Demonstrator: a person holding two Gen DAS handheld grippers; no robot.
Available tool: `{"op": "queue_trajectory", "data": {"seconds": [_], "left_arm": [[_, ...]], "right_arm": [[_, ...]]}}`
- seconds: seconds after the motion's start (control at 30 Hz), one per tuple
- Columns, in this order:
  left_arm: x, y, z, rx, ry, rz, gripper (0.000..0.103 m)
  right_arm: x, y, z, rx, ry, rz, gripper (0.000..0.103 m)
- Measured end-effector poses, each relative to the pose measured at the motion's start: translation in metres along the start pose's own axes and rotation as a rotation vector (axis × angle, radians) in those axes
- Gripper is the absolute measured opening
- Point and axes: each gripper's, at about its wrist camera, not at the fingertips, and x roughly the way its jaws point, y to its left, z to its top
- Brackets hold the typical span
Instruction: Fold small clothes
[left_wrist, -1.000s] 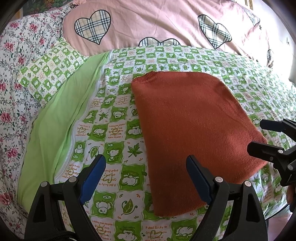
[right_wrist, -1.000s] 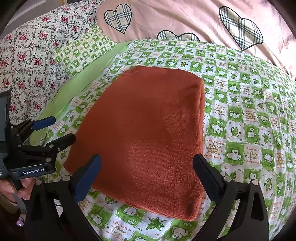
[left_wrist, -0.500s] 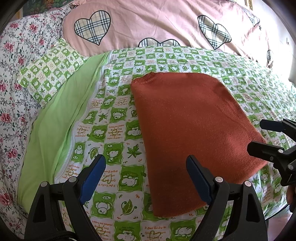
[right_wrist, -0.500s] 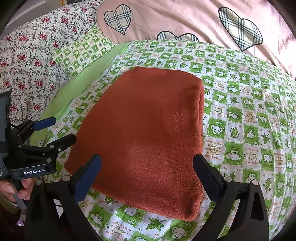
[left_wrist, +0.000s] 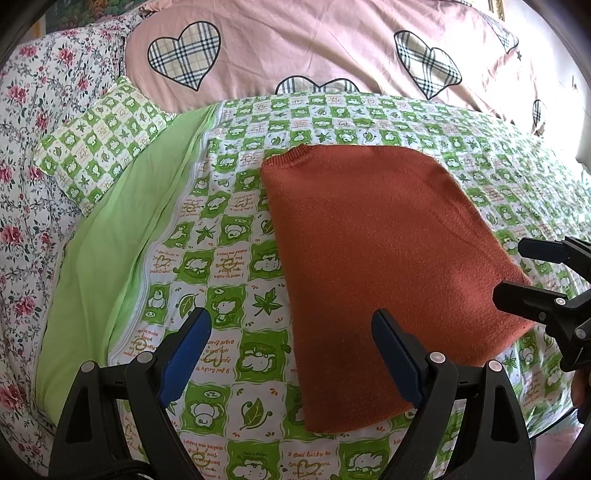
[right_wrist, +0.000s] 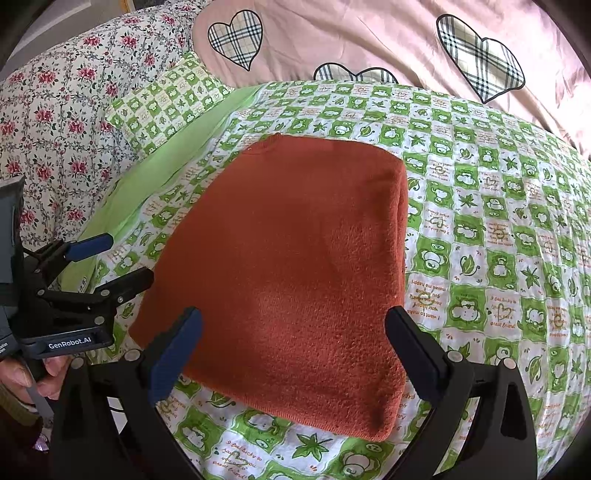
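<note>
A rust-orange sweater (right_wrist: 295, 266), folded into a thick rectangle, lies on the green checked bedsheet (right_wrist: 498, 229) near the bed's front edge, its rounded fold line along the right side and its ribbed edge towards the pink quilt (left_wrist: 332, 48) at the far end. The left gripper (left_wrist: 291, 354) hangs above the sweater's near left corner with its jaws wide apart and nothing between them; the right gripper (right_wrist: 295, 343) hangs above the near right portion — jaws likewise spread, clamped on nothing. Neither touches the cloth.

The likely trouble from here: if another fold is meant, a pinch that takes only the top layer would peel the stack open instead of turning it whole. The knit looks thick and springy, so a fold set down loosely may well slump back. Dragging a corner could also ruck the sheet beneath. A small green checked pillow (left_wrist: 99, 140) sits well apart at the far left. No box, basket or other container is in view.
</note>
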Motion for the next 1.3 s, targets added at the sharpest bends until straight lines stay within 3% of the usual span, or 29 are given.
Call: {"op": "queue_trajectory", "data": {"seconds": [1.3], "left_arm": [[0.0012, -0.0061, 0.0051, 0.004, -0.002, -0.005, 0.089]], "right_arm": [[-0.0017, -0.0037, 0.0049, 0.016, -0.013, 0.007, 0.099]]}}
